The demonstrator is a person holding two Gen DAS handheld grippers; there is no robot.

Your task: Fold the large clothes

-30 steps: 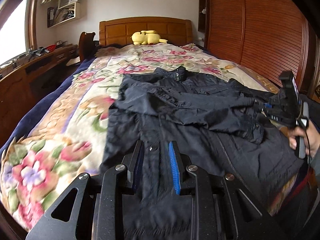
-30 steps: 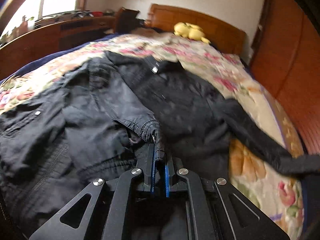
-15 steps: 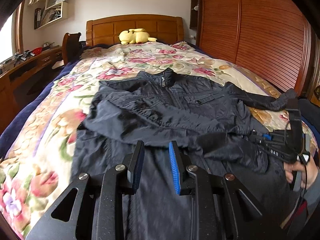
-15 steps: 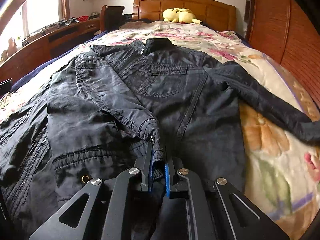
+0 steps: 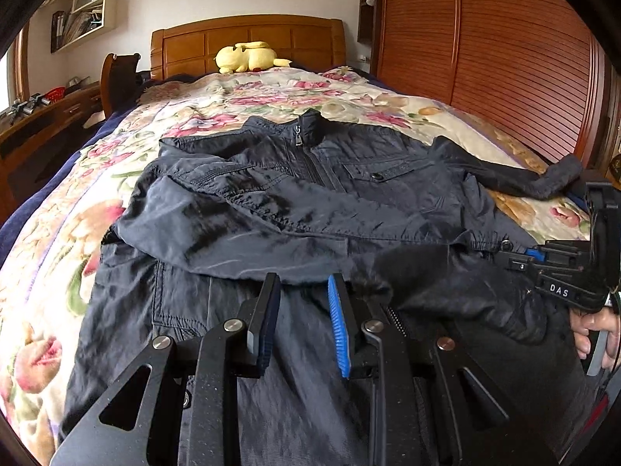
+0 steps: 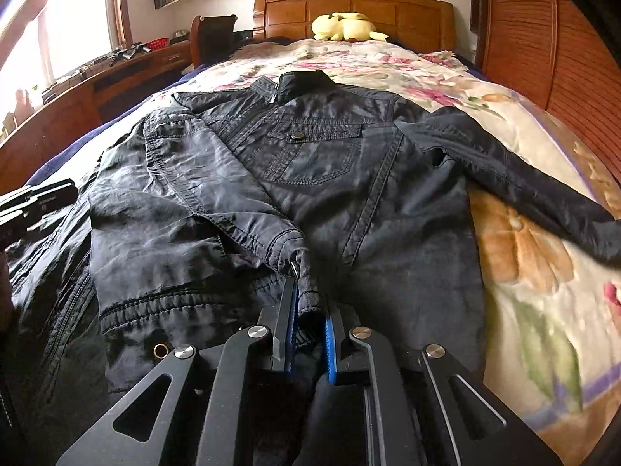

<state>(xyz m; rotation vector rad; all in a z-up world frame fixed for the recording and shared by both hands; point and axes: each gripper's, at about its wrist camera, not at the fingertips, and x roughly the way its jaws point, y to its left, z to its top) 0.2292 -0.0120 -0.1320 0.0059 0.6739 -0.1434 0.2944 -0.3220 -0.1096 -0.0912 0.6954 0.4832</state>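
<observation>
A dark navy jacket point(image 5: 310, 194) lies front up on the floral bedspread point(image 5: 240, 105), collar toward the headboard. One sleeve point(image 6: 202, 178) is folded across the chest. My right gripper point(image 6: 308, 299) is shut on that sleeve's cuff point(image 6: 308, 283), low over the jacket's front. From the left wrist view the same gripper point(image 5: 516, 256) shows at the right, held by a hand point(image 5: 594, 326). The other sleeve point(image 6: 524, 171) stretches out to the right. My left gripper point(image 5: 302, 283) hovers open over the jacket's lower hem, nothing between its blue pads.
A yellow plush toy point(image 5: 248, 56) rests by the wooden headboard point(image 5: 248, 35). A slatted wooden wardrobe point(image 5: 504, 58) runs along the bed's right side. A desk point(image 6: 97, 89) and a chair point(image 6: 211, 37) stand to the left under a window.
The right gripper has brought the cuff down and across, so the sleeve now lies flat over the chest. The left gripper has slid rightward over the hem, still open.
</observation>
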